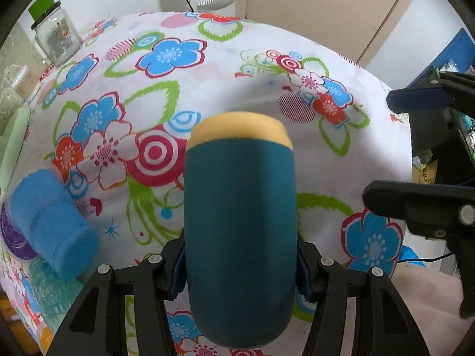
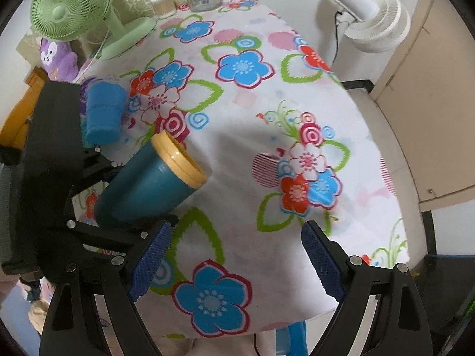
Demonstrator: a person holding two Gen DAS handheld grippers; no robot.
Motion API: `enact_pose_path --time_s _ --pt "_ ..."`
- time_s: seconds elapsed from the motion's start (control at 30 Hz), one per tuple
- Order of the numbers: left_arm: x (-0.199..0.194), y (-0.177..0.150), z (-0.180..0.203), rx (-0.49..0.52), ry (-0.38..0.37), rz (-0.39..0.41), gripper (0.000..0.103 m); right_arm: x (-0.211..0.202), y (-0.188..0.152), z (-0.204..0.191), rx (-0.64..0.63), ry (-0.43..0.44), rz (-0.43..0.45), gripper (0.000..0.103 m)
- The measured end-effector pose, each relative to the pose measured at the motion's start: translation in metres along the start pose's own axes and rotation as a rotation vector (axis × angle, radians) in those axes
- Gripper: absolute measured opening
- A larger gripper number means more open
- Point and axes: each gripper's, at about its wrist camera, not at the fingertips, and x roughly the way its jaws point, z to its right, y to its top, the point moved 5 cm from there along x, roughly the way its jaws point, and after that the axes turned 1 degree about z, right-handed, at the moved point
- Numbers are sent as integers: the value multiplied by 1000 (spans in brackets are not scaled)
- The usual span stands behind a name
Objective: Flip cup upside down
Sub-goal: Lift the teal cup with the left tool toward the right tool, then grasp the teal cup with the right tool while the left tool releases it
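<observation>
Lying tilted between the two fingers of the left tool, the teal cup with its yellow rim is clamped on both sides of its body and held above the flowered bench, the rim pointing away from the camera. From the right wrist view the same cup is seen from the side, its open mouth aimed up and to the right, and the left tool is shown closed on its lower body. The right tool is spread wide with nothing between its blue pads; in the left wrist view it appears at the right edge, well apart from the cup. Only the right wrist view shows a green fan and a purple plush toy. One cup, one blue foam cylinder, one glass jar and one white fan are counted; the toy is shown once.
</observation>
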Motion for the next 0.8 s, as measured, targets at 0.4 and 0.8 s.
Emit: enact_pose_path --time_s 0.4,0.8 --pt "-34 -21 -19 -232 17 -10 91 -17 24 -39 -205 75 38 91" --pt "-79 -70 -32 -675 84 76 91 -30 41 -84 -728 94 77 91"
